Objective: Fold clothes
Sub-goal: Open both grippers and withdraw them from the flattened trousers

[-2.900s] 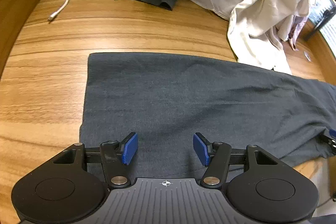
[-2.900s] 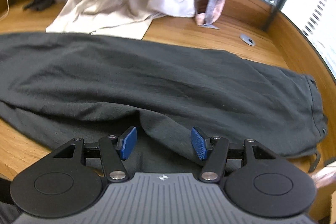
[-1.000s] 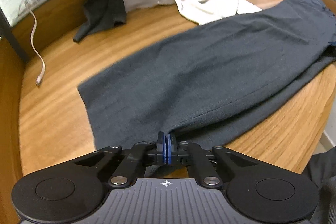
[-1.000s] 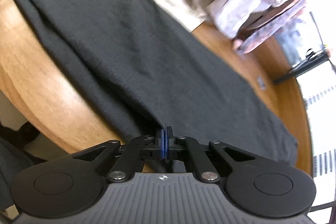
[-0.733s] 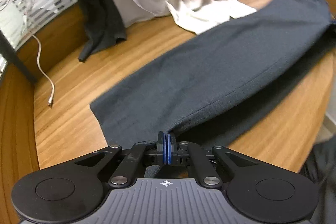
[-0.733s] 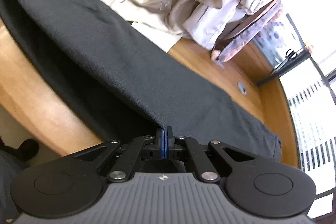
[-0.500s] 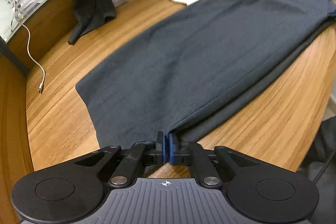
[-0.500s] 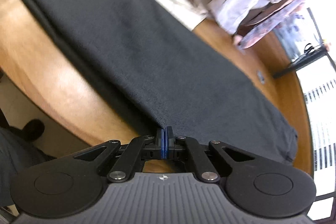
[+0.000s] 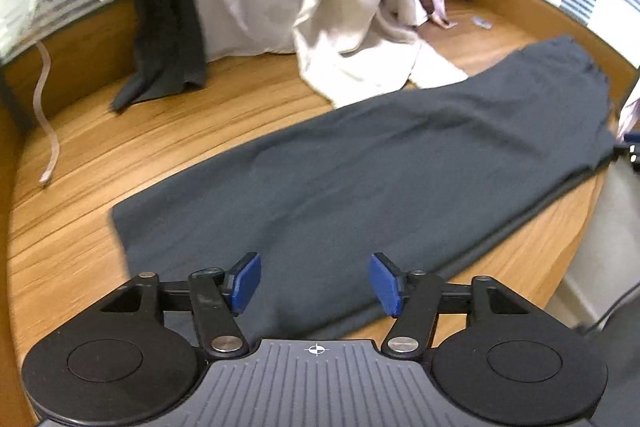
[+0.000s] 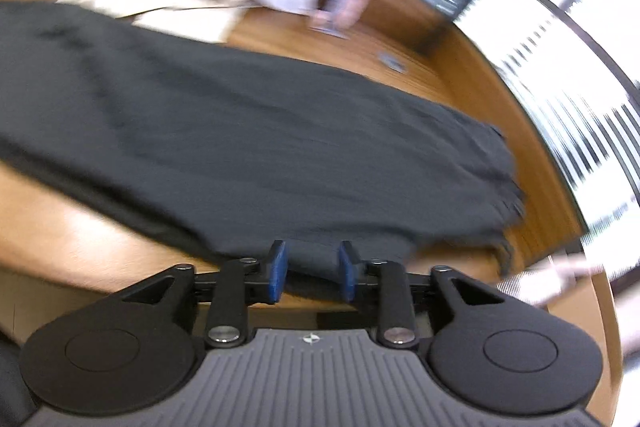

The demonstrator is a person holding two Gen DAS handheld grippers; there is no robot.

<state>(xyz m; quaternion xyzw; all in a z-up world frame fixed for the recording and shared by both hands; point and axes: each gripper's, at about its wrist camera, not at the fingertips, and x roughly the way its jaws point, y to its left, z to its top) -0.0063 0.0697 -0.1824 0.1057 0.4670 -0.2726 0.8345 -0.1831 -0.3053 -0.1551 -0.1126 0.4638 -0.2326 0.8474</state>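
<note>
Currently the dark trousers (image 9: pixel 360 171) are lying lengthwise along the bench (image 9: pixel 80 227) front edge, doubled over. Both the left tongs (image 9: pixel 316 281) and right tongs (image 10: pixel 312 273) are gaping, holding nothing. Overhanging cloth near that edge could be slipping off.

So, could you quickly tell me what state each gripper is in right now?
Left gripper: open, holding nothing, above the dark trousers.
Right gripper: open, holding nothing, at the trousers' near edge.

Left gripper (image 9: pixel 315 283) fingers spread wide; right gripper (image 10: pixel 311 271) fingers parted, narrower gap.
</note>
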